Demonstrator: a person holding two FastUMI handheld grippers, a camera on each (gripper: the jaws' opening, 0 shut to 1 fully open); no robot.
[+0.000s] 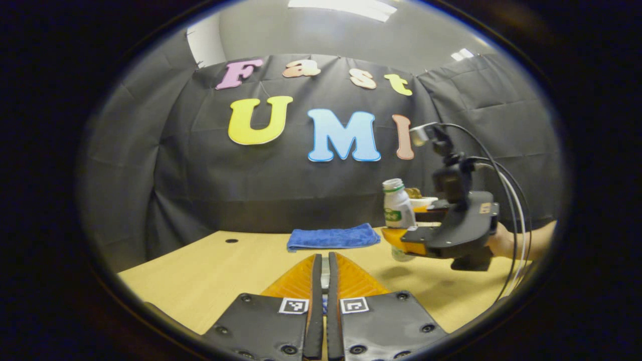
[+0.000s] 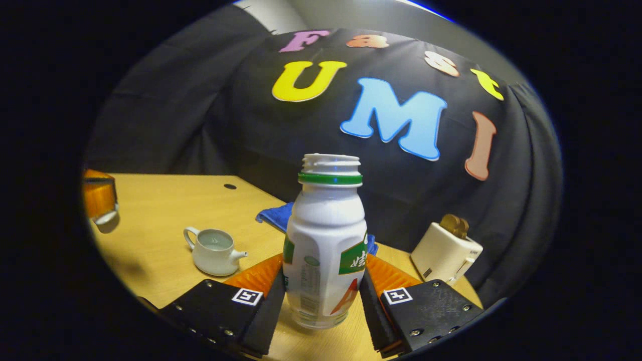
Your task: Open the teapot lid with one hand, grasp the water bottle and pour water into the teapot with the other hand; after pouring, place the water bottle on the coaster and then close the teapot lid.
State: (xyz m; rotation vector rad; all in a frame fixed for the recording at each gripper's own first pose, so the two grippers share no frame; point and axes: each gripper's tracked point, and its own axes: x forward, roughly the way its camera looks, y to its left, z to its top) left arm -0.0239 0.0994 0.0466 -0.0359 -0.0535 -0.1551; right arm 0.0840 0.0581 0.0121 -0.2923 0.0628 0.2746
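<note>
Your right gripper (image 2: 323, 291) clamps the bottle (image 2: 326, 240) low on its waist, both fingers pressing; thin plastic, light, squeezes easily, so hold gently. Your left gripper (image 1: 323, 281) pinches the small lid (image 1: 325, 278). Farther in on the table (image 2: 160, 200) sits the open ceramic teapot (image 2: 214, 251), breakable.

cloth-walled booth (image 1: 200, 175), wooden table (image 1: 210, 271)

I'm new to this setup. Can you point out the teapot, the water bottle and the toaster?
teapot (image 2: 214, 253): right gripper view, on its white body.
water bottle (image 2: 326, 235): right gripper view, mid-body.
toaster (image 2: 444, 250): right gripper view, front face.
</note>
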